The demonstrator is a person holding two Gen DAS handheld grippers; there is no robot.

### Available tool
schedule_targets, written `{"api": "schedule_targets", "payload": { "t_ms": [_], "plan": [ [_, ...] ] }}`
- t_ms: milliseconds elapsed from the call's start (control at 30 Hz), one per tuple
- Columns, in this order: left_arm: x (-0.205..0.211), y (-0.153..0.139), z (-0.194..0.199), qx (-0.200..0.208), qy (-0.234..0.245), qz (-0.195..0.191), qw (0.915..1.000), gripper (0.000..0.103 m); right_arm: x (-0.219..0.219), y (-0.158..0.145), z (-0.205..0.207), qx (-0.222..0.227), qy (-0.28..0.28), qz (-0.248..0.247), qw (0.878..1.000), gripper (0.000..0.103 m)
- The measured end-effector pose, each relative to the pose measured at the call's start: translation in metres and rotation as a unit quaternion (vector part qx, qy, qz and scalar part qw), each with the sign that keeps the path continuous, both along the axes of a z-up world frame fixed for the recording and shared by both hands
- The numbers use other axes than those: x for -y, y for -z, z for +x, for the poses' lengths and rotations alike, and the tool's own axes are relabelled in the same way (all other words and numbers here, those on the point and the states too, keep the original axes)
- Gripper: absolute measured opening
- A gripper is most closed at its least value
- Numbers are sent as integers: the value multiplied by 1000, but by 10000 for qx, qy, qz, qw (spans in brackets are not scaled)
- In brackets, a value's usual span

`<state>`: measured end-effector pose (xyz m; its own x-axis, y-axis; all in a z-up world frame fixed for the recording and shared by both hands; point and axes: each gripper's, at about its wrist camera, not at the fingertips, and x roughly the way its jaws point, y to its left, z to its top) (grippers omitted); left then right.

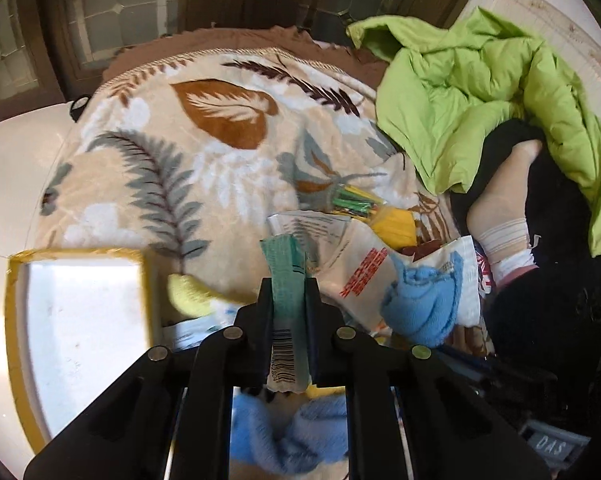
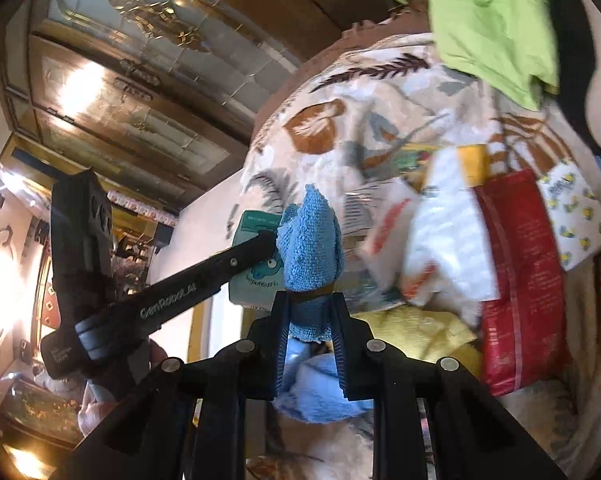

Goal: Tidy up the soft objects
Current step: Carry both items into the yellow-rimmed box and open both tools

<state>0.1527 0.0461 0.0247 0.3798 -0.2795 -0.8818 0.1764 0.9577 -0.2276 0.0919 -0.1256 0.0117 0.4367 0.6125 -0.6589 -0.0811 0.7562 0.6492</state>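
Note:
My left gripper (image 1: 288, 286) is shut on a teal packet (image 1: 285, 264) with a barcode, held upright over the leaf-patterned blanket (image 1: 160, 140). In the right wrist view the same left gripper (image 2: 266, 240) reaches in from the left with the teal packet (image 2: 256, 280). My right gripper (image 2: 310, 304) is shut on a bunched blue terry cloth (image 2: 310, 244), lifted right beside the packet. This blue cloth (image 1: 420, 304) shows right of the packet in the left wrist view. A second blue cloth (image 1: 296, 432) lies under the left gripper, with a yellow cloth (image 1: 188, 292) at its left.
A white tray with a yellow rim (image 1: 76, 254) sits at the left on a pale floor. A white bag with red print (image 1: 360, 276), a red pouch (image 2: 516, 280) and a small printed cloth (image 2: 572, 216) clutter the blanket. A green quilted jacket (image 1: 480, 92) and a person's socked foot (image 1: 500, 216) are at right.

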Motion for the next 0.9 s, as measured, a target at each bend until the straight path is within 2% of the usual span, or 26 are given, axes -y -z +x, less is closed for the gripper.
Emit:
{"api": "schedule_targets", "payload": {
  "t_ms": [167,333,500,600,900],
  "plan": [
    [-48,-12,-15,186,-371,169,9990,11,-47,-13,7,131,-461,-23,9988,20],
    [-102,-11,-20,185,-826,268,9961,11,-110,-17,16,213,-960,-208,9949,20],
    [-144,11,-19,23,-1186,193,9928,11,-166,-3,31,149,-1273,-623,9898,20],
    [-159,29,-15,-81,-1302,222,9912,11,-186,10,40,46,-1340,-873,9871,20],
    [-182,66,-15,-110,-1494,573,9871,14,-214,42,55,-136,-1505,-1429,9781,21]
  ]
}}
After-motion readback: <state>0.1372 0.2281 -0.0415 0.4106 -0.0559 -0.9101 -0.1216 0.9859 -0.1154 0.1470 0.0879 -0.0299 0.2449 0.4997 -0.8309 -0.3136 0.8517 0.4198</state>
